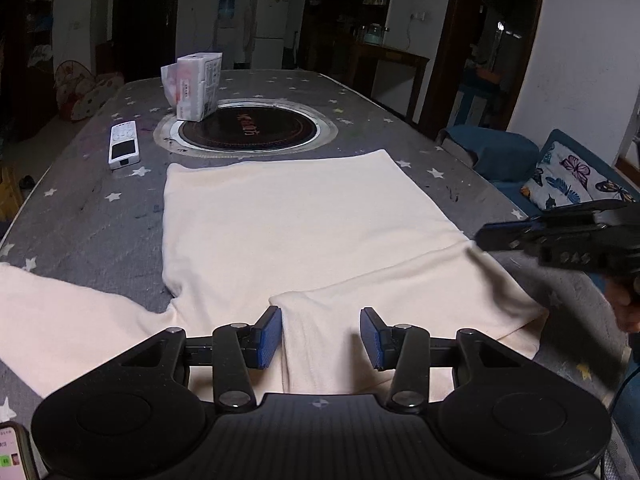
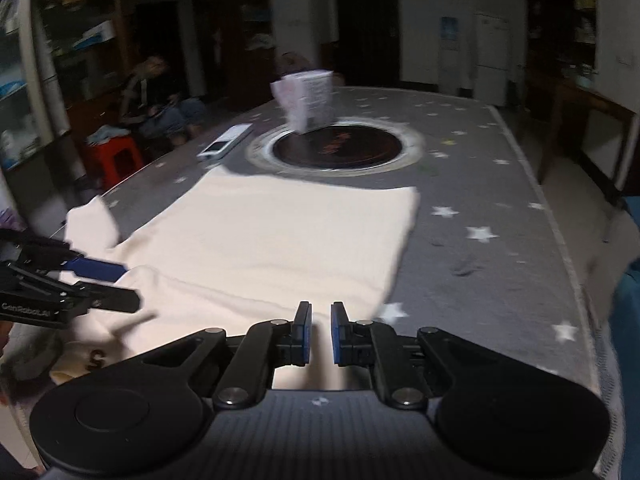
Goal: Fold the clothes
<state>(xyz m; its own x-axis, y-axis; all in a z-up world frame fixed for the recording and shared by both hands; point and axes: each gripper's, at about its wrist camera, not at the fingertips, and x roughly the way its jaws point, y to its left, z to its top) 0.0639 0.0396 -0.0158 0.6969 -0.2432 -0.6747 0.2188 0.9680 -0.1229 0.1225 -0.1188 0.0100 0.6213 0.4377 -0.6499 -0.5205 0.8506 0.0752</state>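
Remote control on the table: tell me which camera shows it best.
Left wrist view: the white remote control lies sharp, its buttons and screen visible, beside the round hotplate. The right wrist view shows it blurred and farther off.

Room dim, cloth (image 1: 304,224) lit bright from overhead, right wrist view motion-blurred, left sharp, fisheye bends and darkens edges, soft shadows under fingers (image 2: 302,332).

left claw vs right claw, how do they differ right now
The left claw stands open over a fold of the cream cotton shirt; the right claw is nearly shut, cloth in its narrow gap. Both have blue pads and black frames.
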